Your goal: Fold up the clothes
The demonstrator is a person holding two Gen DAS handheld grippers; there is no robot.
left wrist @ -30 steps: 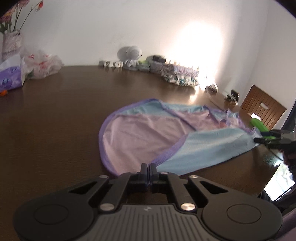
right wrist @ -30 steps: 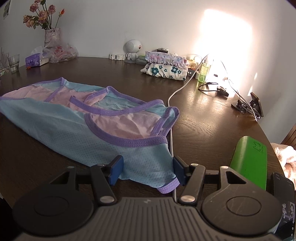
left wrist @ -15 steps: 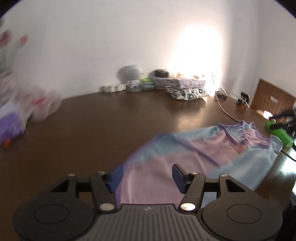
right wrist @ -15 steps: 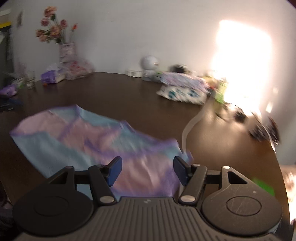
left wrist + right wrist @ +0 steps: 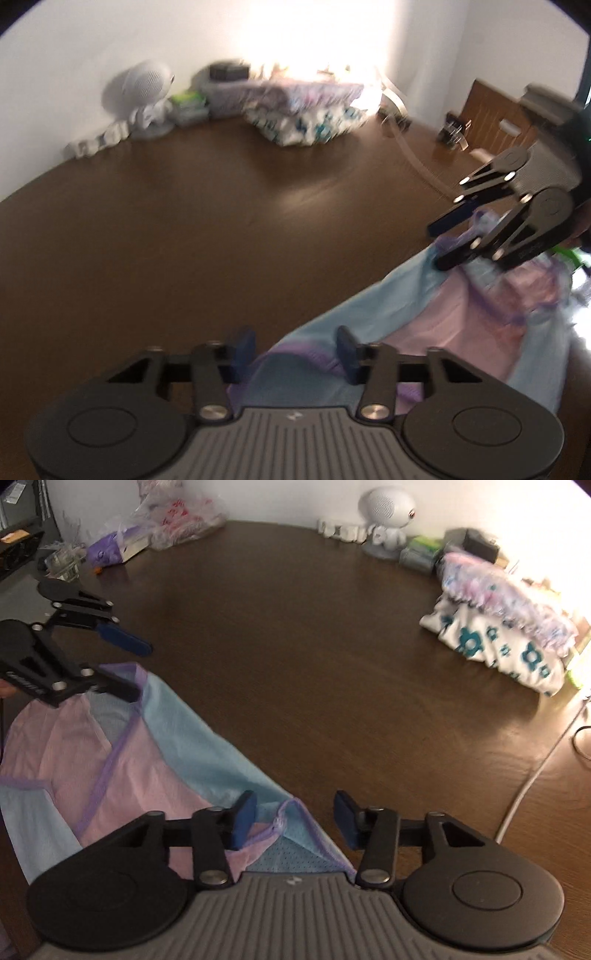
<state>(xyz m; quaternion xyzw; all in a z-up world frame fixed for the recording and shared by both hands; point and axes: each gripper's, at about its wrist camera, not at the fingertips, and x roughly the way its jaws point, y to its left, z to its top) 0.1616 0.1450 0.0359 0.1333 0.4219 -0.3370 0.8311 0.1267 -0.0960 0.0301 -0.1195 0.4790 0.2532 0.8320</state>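
Over the garment's [image 5: 122, 760] far edge, both tongs [image 5: 291, 350] [image 5: 293, 818] gape apart.

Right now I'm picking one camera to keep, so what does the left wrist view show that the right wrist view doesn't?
Left wrist only: the wooden chair past the table's far end. Right wrist only: the plastic bag and purple tissue pack. Both share the blue and pink garment, the folded stack, the white round gadget, and both open tongs, left and right.
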